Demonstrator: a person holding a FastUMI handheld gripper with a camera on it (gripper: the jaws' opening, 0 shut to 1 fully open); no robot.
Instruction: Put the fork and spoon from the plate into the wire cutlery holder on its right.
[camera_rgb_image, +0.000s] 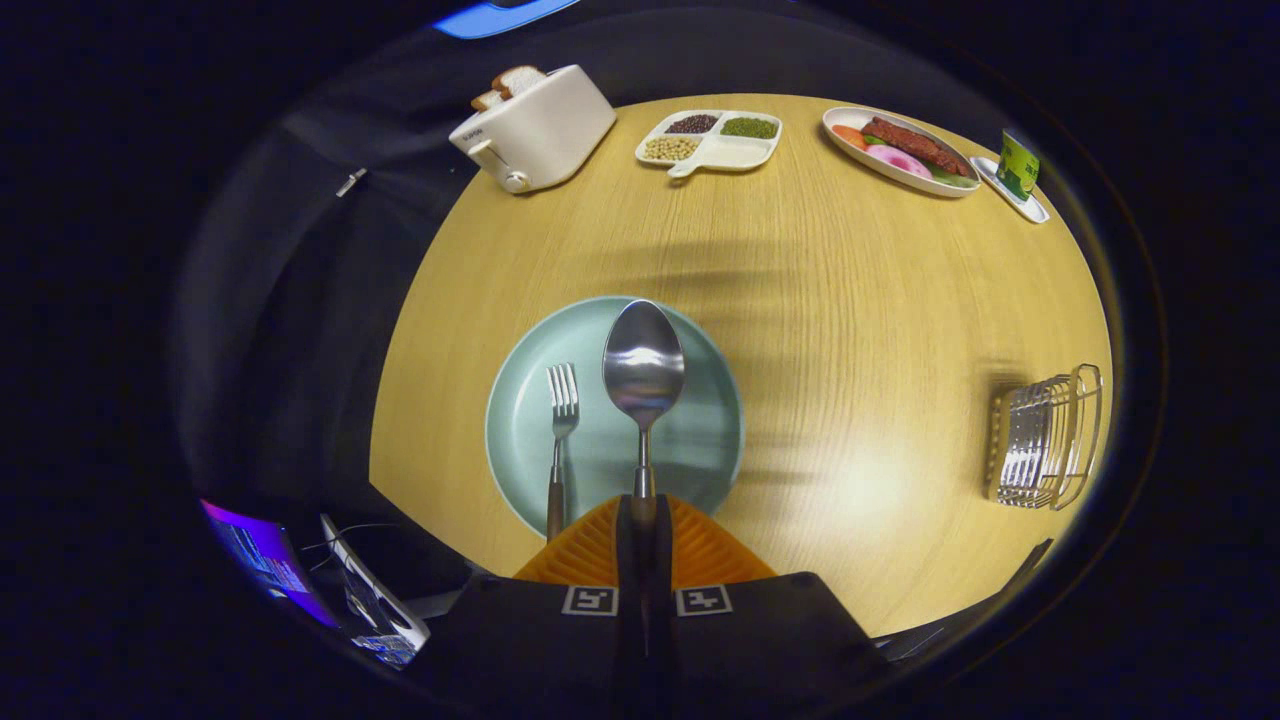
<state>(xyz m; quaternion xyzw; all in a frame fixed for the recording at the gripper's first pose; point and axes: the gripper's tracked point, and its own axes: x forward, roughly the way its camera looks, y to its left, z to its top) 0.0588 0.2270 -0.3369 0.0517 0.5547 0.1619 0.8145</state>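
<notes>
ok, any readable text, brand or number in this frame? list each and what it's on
Nothing can be read for certain.
White toaster: small dark mark on its end face, too small to read.
Green packet on the small white tray: print too blurred to read.
Gripper, shut on the silver spoon handle above the pale green round plate: two square black-and-white markers, patterns with no letters.
Silver fork and wire cutlery holder: no markings seen.

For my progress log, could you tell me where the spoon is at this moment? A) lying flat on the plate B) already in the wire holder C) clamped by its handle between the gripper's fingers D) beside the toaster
C: the gripper is shut on the spoon handle, its bowl raised over the plate, where the fork lies.
</notes>
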